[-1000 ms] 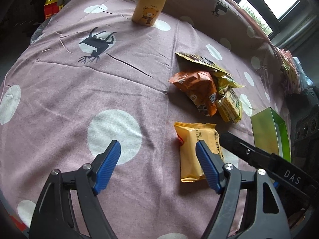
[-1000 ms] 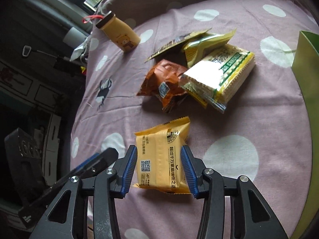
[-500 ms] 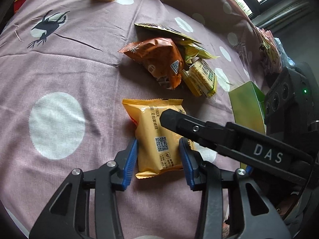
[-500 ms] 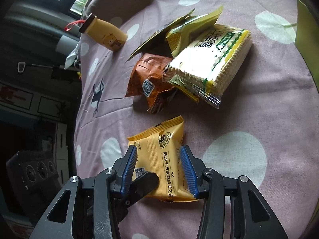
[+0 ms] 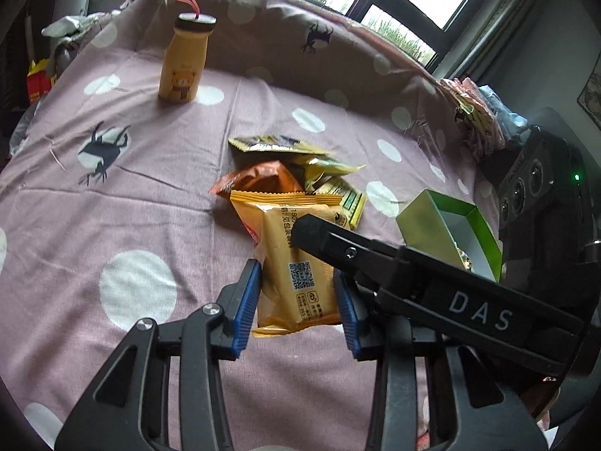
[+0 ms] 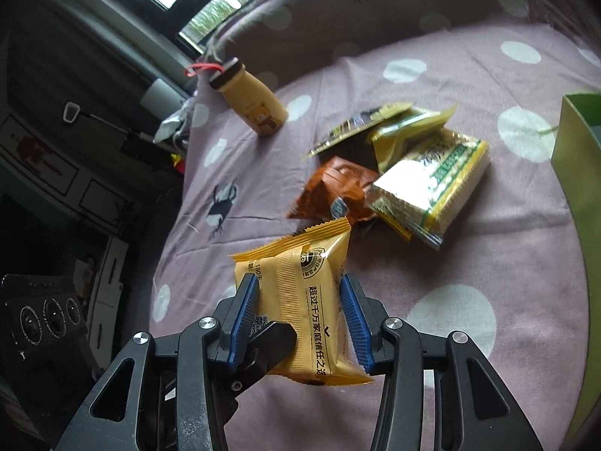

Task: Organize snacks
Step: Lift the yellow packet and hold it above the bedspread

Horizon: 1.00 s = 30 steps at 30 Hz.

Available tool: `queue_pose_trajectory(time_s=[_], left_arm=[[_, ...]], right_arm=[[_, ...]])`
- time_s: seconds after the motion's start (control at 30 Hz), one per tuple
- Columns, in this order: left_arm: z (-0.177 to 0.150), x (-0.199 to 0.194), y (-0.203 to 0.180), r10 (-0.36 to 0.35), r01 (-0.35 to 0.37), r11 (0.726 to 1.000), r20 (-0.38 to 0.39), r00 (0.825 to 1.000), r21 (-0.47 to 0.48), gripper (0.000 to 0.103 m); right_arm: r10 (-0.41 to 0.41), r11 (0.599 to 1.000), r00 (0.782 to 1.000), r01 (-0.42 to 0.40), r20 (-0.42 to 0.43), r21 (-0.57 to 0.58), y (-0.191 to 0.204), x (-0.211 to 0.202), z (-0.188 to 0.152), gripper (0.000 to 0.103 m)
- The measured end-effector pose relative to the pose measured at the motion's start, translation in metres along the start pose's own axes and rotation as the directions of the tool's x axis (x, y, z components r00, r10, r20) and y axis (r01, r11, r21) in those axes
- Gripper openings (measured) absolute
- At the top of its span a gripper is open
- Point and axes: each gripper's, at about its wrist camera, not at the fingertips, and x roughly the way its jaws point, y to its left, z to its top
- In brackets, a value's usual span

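A yellow snack packet hangs just above the purple dotted cloth, held from two sides. My left gripper has its blue pads against the packet's long edges, and its jaws are still closing on it. My right gripper is shut on the same packet from the opposite side. In the left wrist view a black finger of the right gripper crosses over the packet. Behind it lies a pile with an orange packet and a green-yellow cracker packet.
An open green box stands at the right of the cloth. A yellow bear bottle stands upright at the far side. Folded cloths lie at the far right edge. Furniture borders the bed on the left.
My left gripper came over from the bare cloth and closed around the yellow packet. Both grippers then raised the packet off the cloth, and both views tilted up.
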Motion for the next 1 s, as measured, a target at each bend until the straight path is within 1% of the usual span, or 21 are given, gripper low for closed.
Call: queue_pose_trajectory(time_s=[0.13, 0.3, 0.47, 0.53, 1.0], left_arm=[[0.001, -0.015, -0.009, -0.020, 0.017, 0.999, 0.076, 0.997, 0.038, 0.038], [0.001, -0.031, -0.017, -0.039, 0.026, 0.996, 0.162, 0.986, 0.082, 0.038], [0.000, -0.041, -0.019, -0.066, 0.046, 0.994, 0.201, 0.977, 0.100, 0.038], [0.000, -0.043, -0.020, -0.069, 0.048, 0.993, 0.208, 0.976, 0.105, 0.038], [-0.002, -0.046, -0.023, -0.082, 0.056, 0.992, 0.227, 0.971, 0.116, 0.038]], right_arm=[[0.021, 0.999, 0.995, -0.017, 0.092, -0.045, 0.009, -0.021, 0.001, 0.048], [0.051, 0.995, 0.980, -0.033, 0.193, -0.095, 0.021, -0.042, -0.001, 0.048], [0.065, 0.991, 0.964, -0.031, 0.259, -0.134, 0.031, -0.056, -0.006, 0.048], [0.067, 0.990, 0.960, -0.028, 0.273, -0.141, 0.032, -0.058, -0.006, 0.048], [0.068, 0.989, 0.954, -0.026, 0.292, -0.147, 0.034, -0.064, -0.008, 0.048]])
